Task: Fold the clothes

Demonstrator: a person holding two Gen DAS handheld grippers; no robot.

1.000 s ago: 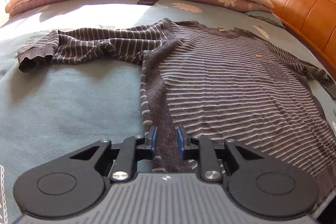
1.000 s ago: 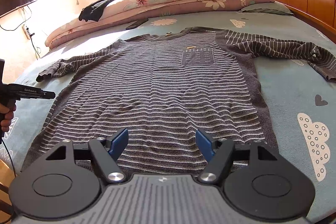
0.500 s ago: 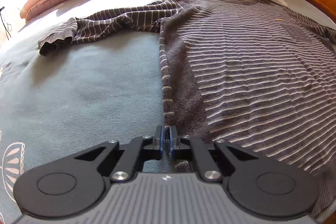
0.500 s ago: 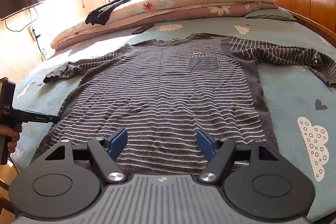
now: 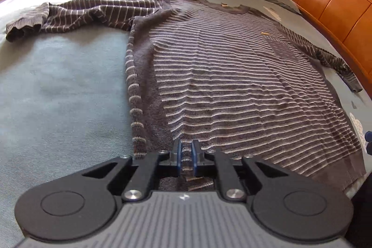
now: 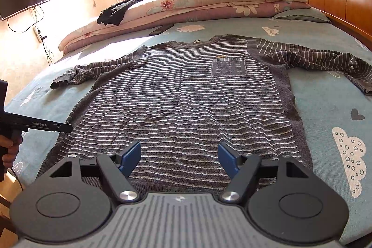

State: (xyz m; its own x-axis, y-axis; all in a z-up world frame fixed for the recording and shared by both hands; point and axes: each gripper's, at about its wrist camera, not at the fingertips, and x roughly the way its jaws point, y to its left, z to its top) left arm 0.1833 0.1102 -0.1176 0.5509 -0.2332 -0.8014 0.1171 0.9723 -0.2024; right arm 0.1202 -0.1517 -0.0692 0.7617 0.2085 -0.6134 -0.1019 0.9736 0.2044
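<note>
Blue bedspread (image 6: 325, 90) under striped sweater (image 6: 186, 108)

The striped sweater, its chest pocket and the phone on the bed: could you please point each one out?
striped sweater (image 6: 186, 108): right wrist view, middle of the front.
chest pocket (image 6: 229, 67): right wrist view, pocket centre.
phone (image 6: 161, 30): right wrist view, middle of its dark face.

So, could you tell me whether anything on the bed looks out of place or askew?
Mostly tidy: the striped sweater lies flat, front up. Its sleeve by the headboard bends back at the cuff and the other sleeve is rumpled. A dark garment is slung over the folded quilts, and a phone lies loose.
</note>
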